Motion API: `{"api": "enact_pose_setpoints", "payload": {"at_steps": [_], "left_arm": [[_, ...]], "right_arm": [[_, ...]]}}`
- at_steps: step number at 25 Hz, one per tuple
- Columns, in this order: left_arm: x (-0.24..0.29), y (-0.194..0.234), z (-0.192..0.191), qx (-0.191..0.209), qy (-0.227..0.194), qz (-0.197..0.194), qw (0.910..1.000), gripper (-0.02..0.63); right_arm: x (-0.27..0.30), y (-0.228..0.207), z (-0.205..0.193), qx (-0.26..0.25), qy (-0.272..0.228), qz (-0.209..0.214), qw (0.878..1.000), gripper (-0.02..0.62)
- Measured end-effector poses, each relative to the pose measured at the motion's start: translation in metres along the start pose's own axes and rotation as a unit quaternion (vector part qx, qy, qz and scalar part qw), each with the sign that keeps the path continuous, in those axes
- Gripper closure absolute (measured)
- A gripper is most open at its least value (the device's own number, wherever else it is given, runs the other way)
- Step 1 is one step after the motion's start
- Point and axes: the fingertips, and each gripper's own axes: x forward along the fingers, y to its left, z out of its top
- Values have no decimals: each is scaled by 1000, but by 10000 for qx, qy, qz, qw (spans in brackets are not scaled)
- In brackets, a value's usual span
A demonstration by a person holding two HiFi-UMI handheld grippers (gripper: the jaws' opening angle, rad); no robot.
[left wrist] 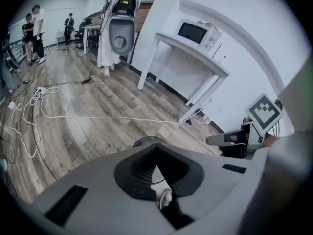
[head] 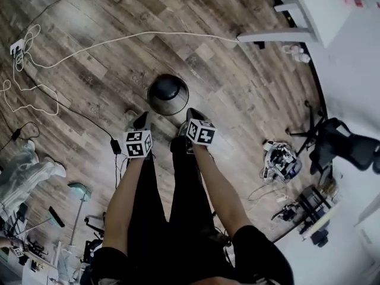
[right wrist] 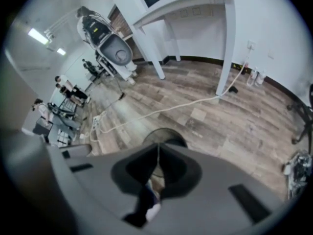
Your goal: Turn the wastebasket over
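The wastebasket (head: 168,94) is a dark round bin standing on the wooden floor, seen from above; which end faces up I cannot tell. Both grippers hang above the floor just in front of it, apart from it. My left gripper (head: 141,119) is shut with nothing in it, and its marker cube (head: 137,143) shows below it. My right gripper (head: 193,113) is also shut and empty. In the left gripper view the closed jaws (left wrist: 155,151) point down at the bin's rim (left wrist: 146,141). In the right gripper view the closed jaws (right wrist: 158,153) also line up with the bin (right wrist: 164,133).
A white cable (head: 119,40) runs across the floor behind the bin to a power strip (head: 16,47). A white table's foot (head: 279,35) is at the back right. A black chair (head: 341,144) and cable clutter (head: 282,159) lie to the right. People stand far off (left wrist: 34,28).
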Motion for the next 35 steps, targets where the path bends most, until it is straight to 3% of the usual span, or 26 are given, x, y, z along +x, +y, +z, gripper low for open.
{"api": "enact_pose_setpoints", "payload": {"at_steps": [8, 16, 21, 25, 28, 32, 35], "left_arm": [[-157, -90, 115, 781, -940, -345, 9919, 572], [-321, -168, 207, 1513, -2136, -590, 9633, 571], [-398, -206, 237, 1776, -2765, -746, 9415, 571], [-453, -231, 254, 2019, -3357, -977, 9149, 572], [-484, -244, 254, 2031, -3665, -999, 9025, 571], [-484, -245, 244, 2245, -3638, -907, 8995, 571], [-479, -237, 249, 2097, -3718, -835, 9005, 571]], "right_arm": [[-151, 94, 54, -346, -702, 598, 9951, 561], [-315, 162, 108, -901, -1876, 959, 9734, 561], [-398, 186, 123, -1063, -2547, 1188, 9538, 561], [-457, 209, 133, -1469, -3181, 1226, 9285, 563], [-493, 221, 130, -1604, -3569, 1287, 9112, 563], [-509, 226, 119, -1596, -3764, 1349, 9026, 562], [-507, 224, 115, -1619, -3744, 1328, 9033, 563]]}}
